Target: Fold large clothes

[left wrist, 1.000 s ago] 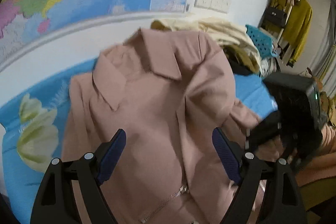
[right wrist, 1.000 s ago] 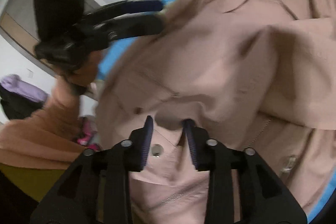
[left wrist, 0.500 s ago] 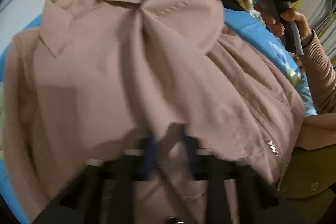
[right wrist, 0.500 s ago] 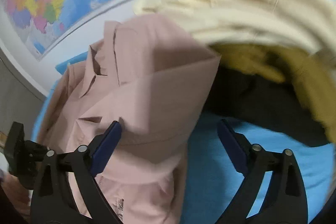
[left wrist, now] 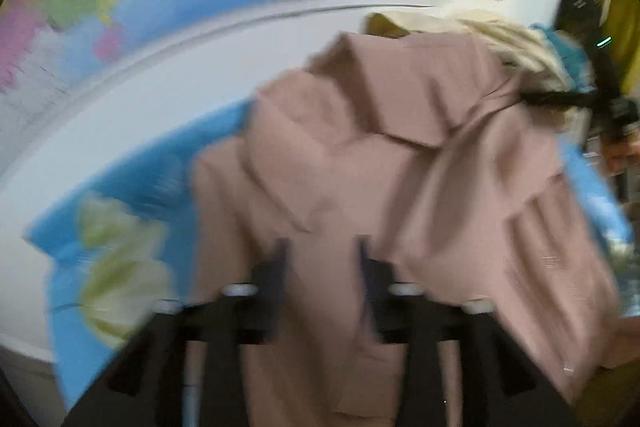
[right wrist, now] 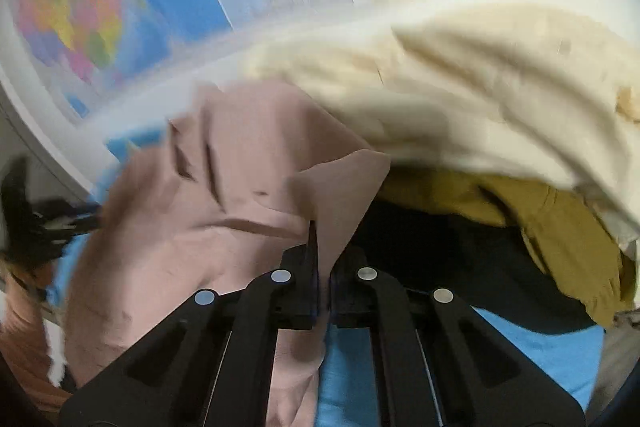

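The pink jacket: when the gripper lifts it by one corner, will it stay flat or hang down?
Probably it hangs. The pink jacket already creases and drapes where the right gripper pinches its corner, so it seems floppy. Its collar keeps crisp edges, so that part may be somewhat stiffer. It likely slides easily on the blue sheet.
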A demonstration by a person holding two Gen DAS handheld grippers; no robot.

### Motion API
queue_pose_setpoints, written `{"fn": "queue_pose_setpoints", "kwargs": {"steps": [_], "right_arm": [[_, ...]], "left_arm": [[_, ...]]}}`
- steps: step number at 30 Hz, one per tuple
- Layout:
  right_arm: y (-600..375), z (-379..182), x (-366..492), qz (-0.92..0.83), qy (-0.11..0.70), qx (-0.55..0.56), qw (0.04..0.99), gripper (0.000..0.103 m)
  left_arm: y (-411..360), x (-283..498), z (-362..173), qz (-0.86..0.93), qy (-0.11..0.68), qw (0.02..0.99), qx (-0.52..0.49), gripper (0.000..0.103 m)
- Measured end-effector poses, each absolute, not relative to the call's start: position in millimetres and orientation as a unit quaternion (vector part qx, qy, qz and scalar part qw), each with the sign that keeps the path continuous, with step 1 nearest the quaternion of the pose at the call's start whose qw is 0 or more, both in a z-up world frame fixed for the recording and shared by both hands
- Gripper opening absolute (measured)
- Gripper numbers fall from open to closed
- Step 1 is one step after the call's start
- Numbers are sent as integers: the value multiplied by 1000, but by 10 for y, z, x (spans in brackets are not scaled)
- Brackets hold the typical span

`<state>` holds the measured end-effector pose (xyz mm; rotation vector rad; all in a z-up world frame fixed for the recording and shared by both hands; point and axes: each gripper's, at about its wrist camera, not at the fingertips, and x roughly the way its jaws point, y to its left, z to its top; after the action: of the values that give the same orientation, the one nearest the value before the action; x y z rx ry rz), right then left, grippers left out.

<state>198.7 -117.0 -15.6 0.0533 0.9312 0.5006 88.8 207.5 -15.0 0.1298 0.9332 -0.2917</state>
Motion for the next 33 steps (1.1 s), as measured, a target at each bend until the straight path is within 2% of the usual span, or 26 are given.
{"fn": "queue_pose_setpoints", "kwargs": {"steps": [1,3,4,8,10,12,13,14,17,18,19,21,22,24,28,30,33], "right_arm": [[-1208,-226,2001,232,452,30,861,6],[-1256,-294,2028,233,458,48,856,7],[-1290,-313,2031,234,460,54,855,7],[-1295,-346,1997,238,466,43,851,11],[-1285,-333,1970,243,465,40,850,12],[-1280,-311,1951,250,463,44,849,12],[-1274,-291,1937,252,460,43,850,12],[-1256,-273,1930,253,458,43,851,12],[-1252,-127,1874,252,440,43,861,14],[-1253,-73,1846,248,431,42,866,21],[-1271,5,1806,238,418,42,876,39],[-1274,162,1696,207,386,33,898,55],[-1233,239,1630,204,369,24,906,55],[-1063,380,1453,207,334,-7,919,55],[-365,322,1214,321,338,-61,883,55],[41,149,1191,364,362,-88,854,54],[551,-98,1166,406,384,-124,820,50]], "left_arm": [[2023,844,-195,-157,452,875,71,50],[1803,708,-343,-198,469,856,88,78],[1735,660,-397,-209,474,850,99,82],[1537,545,-666,-224,505,819,157,82],[1476,532,-779,-218,516,809,178,72],[1491,547,-815,-206,524,807,177,32],[1529,581,-780,-197,524,811,168,23],[1583,625,-711,-179,517,821,162,11],[1775,751,-454,-113,485,853,156,9],[1830,790,-401,-101,480,859,149,9],[1902,844,-347,-91,479,863,136,9],[1966,913,-337,-72,479,864,136,19],[1977,947,-361,-52,476,866,146,24],[1973,975,-430,-19,470,867,167,45],[2149,970,-379,-29,472,874,113,57],[2284,855,-218,-40,453,887,85,68],[2416,675,38,-38,420,904,74,75]]}}
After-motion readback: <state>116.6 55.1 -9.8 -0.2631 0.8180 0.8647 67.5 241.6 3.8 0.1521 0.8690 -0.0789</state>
